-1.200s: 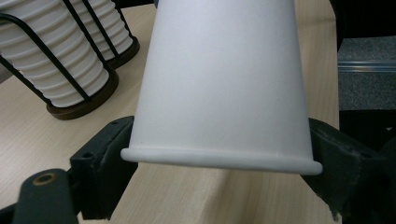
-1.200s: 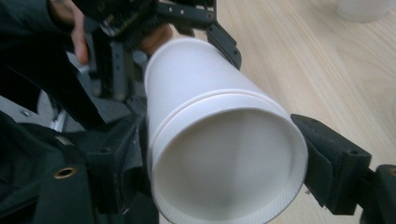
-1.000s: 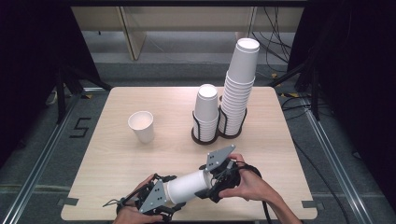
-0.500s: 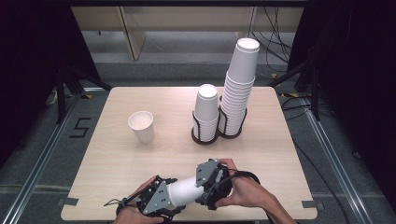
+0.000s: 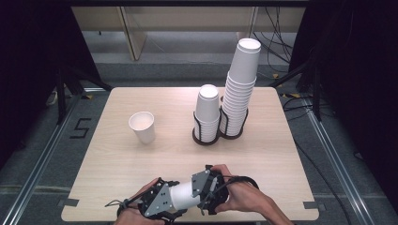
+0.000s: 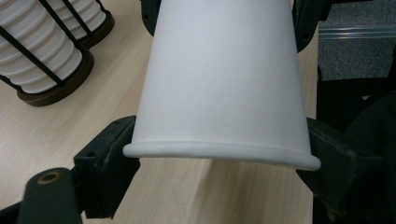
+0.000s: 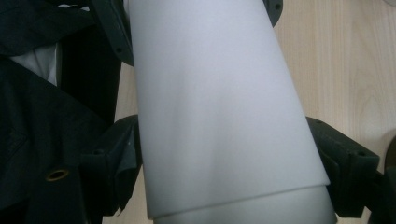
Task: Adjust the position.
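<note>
Two grippers hold nested paper cups [image 5: 184, 196] level above the table's [image 5: 117, 164] near edge: left gripper [image 5: 157, 202] clamps the rim end, right gripper [image 5: 206, 187] the base end. Right gripper view shows the cup seam; high view shows racked cup stacks [image 5: 225, 108] beyond.

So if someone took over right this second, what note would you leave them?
Left tongs: shut on the paper cups, at the rim end.
Right tongs: either side of the same cups; grip unclear.
The cups look like two nested together, held lying level over the table's near edge.
Done: one single cup stands upright at the left.
Left: probably pull the nested cups apart.
Two racked stacks wait behind.
</note>
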### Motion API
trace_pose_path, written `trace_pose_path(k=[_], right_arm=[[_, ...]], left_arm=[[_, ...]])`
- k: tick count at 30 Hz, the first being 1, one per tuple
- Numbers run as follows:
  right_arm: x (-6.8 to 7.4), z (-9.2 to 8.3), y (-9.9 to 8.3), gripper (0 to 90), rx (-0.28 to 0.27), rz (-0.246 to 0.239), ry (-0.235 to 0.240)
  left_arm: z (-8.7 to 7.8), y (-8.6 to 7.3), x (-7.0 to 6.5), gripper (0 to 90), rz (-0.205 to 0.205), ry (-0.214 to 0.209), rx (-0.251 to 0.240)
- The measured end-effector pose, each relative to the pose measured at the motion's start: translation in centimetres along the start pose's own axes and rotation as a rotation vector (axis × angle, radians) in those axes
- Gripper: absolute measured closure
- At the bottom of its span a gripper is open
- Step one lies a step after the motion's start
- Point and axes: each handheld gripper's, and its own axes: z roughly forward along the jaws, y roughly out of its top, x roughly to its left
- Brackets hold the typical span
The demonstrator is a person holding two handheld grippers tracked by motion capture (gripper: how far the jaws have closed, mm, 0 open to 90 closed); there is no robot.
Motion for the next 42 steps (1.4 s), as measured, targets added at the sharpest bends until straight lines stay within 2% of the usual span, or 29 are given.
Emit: trace_pose_path(k=[2, 3, 4, 5, 7, 9, 10, 15, 18, 20, 24, 28, 30, 31, 32, 33, 34, 36, 38, 42], right_arm=[[0.0, -0.1, -0.1, 21.1, -0.001, 0.000, 0.006], [0.1, -0.2, -0.2, 21.2, 0.006, 0.029, 0.010], [-0.2, -0.1, -0.3, 21.1, -0.023, -0.005, 0.015], [-0.1, -0.3, -0.5, 21.4, -0.024, 0.023, 0.021], [-0.6, -0.5, -0.9, 24.2, -0.082, 0.003, 0.052], [-0.9, -0.6, -1.5, 24.3, -0.160, 0.053, 0.096], [-1.2, -0.6, -1.7, 24.3, -0.182, 0.054, 0.108], [-1.9, -0.7, -2.5, 24.4, -0.262, 0.048, 0.123], [-2.0, -0.7, -2.6, 24.4, -0.298, 0.047, 0.137], [-2.0, -0.9, -2.7, 24.4, -0.309, 0.062, 0.149], [-2.0, -0.9, -2.9, 24.7, -0.342, 0.078, 0.165], [-2.0, -0.8, -2.9, 25.4, -0.318, 0.068, 0.156], [-1.9, -0.7, -2.9, 24.6, -0.295, 0.068, 0.150], [-1.9, -0.7, -2.9, 23.8, -0.288, 0.078, 0.153], [-2.0, -0.5, -2.9, 22.9, -0.277, 0.063, 0.136], [-1.9, -0.3, -2.8, 22.4, -0.270, 0.070, 0.144], [-1.6, -0.4, -2.7, 22.2, -0.251, 0.094, 0.150], [-1.7, 0.0, -2.6, 21.5, -0.239, 0.068, 0.139], [-1.5, 0.1, -2.5, 20.1, -0.229, 0.075, 0.140], [-1.2, -0.2, -2.1, 17.1, -0.198, 0.076, 0.106]], left_arm=[[0.1, -0.2, 0.1, 14.9, -0.006, -0.002, -0.029], [0.0, -0.4, 0.2, 13.4, -0.007, -0.007, -0.048], [0.0, -0.6, 0.3, 12.0, -0.023, -0.005, -0.075], [-0.1, -0.7, 0.4, 10.4, -0.041, -0.010, -0.102], [-0.2, -1.0, 0.8, 8.7, -0.092, 0.003, -0.175], [-0.5, -1.1, 1.2, 7.1, -0.127, 0.000, -0.229], [-0.7, -1.1, 1.3, 7.3, -0.131, 0.005, -0.251], [-0.8, -1.1, 1.3, 6.3, -0.161, -0.006, -0.308], [-0.8, -1.1, 1.2, 6.1, -0.149, -0.005, -0.322], [-0.7, -1.0, 1.1, 6.1, -0.156, 0.000, -0.341], [-0.9, -1.0, 1.2, 7.0, -0.152, -0.007, -0.325], [-1.0, -0.8, 1.2, 11.3, -0.117, -0.012, -0.314], [-1.2, -0.7, 1.2, 13.1, -0.098, -0.010, -0.281], [-1.2, -0.6, 1.1, 13.9, -0.097, -0.017, -0.278], [-1.1, -0.6, 1.0, 14.7, -0.105, -0.018, -0.281], [-1.0, -0.5, 0.9, 14.9, -0.113, -0.023, -0.272], [-0.8, -0.5, 0.8, 15.2, -0.120, -0.030, -0.277], [-0.8, -0.4, 0.7, 16.1, -0.112, -0.030, -0.250], [-0.8, -0.3, 0.7, 16.5, -0.110, -0.032, -0.239], [-0.8, -0.2, 0.7, 16.6, -0.121, -0.028, -0.216]])
